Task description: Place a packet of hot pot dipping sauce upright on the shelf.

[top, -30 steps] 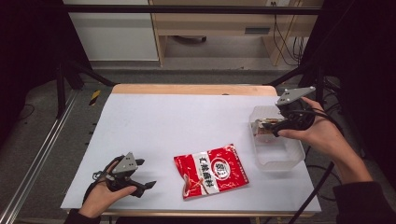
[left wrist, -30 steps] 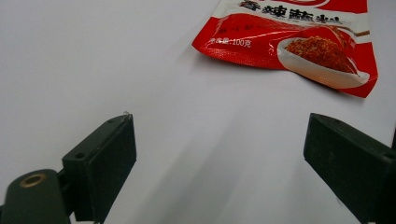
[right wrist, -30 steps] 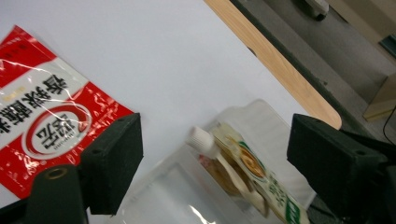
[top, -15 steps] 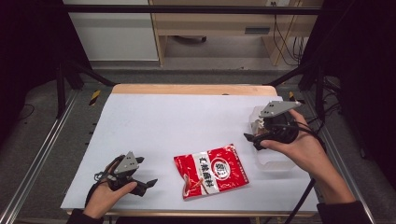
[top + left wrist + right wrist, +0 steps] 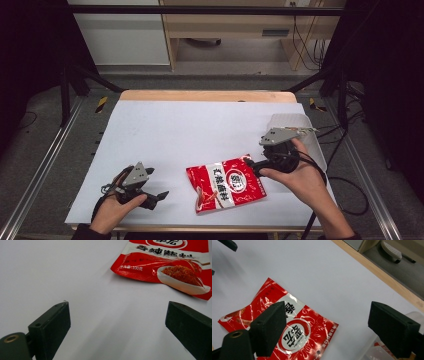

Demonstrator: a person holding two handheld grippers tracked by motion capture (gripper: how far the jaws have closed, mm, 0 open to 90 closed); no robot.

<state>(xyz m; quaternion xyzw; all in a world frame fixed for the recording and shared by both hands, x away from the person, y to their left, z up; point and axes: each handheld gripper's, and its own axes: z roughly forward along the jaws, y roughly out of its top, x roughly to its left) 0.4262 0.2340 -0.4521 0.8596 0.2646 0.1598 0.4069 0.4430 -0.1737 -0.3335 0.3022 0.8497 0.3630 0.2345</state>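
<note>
Right claw gaping, angled down over red packet

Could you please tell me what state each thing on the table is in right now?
Packet: sealed, lying flat on the table, untouched.
Container: clear, open-topped, at the table's right edge; contents unclear.
Left gripper: open, empty, low over the table beside the packet.
Right gripper: open, empty, jaws above the packet's right edge.
</note>
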